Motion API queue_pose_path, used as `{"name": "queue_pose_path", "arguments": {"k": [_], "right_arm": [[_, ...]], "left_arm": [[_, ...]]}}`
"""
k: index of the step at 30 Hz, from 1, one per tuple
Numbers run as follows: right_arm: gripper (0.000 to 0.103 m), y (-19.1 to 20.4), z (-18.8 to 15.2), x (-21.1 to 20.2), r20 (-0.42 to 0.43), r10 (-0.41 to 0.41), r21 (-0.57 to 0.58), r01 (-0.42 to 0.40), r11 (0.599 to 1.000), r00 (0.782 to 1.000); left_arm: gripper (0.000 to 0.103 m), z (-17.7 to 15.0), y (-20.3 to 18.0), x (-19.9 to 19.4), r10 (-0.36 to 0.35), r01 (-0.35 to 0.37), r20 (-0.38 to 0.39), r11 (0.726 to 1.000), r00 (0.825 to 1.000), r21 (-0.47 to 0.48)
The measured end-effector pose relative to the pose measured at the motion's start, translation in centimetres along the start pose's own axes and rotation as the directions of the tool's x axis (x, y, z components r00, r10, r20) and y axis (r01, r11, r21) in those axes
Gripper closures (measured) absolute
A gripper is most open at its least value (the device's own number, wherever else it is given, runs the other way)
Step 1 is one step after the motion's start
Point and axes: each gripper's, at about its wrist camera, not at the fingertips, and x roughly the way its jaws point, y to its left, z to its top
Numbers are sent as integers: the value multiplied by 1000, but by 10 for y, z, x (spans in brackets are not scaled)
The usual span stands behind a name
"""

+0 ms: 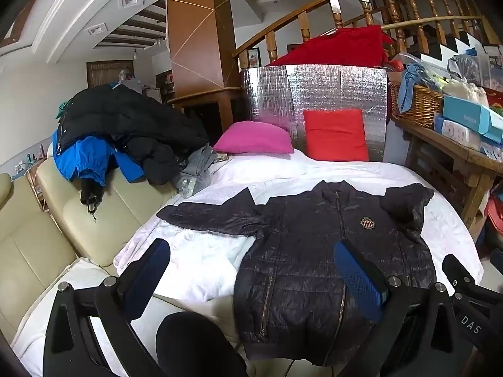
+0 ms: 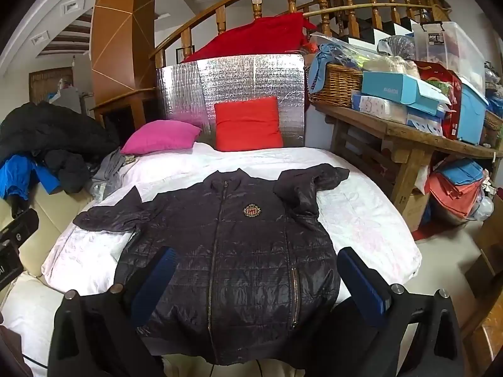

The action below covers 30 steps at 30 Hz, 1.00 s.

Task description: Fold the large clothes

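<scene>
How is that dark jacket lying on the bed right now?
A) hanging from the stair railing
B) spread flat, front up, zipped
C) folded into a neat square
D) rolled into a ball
B: the jacket lies spread on the white bed, zipper and chest badge facing up.

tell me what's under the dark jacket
The dark jacket lies flat on a white sheet covering the bed. Whatever sits directly beneath the jacket is hidden.
</scene>
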Motion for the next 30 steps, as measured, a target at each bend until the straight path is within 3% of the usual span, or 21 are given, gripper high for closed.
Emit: {"name": "queue_pose_path", "arguments": {"k": [30], "right_arm": [[0, 3, -5, 6, -28, 5, -13, -5, 1000, 1000]], "left_arm": [[0, -7, -6, 11, -15, 16, -54, 1000, 998, 15]]}}
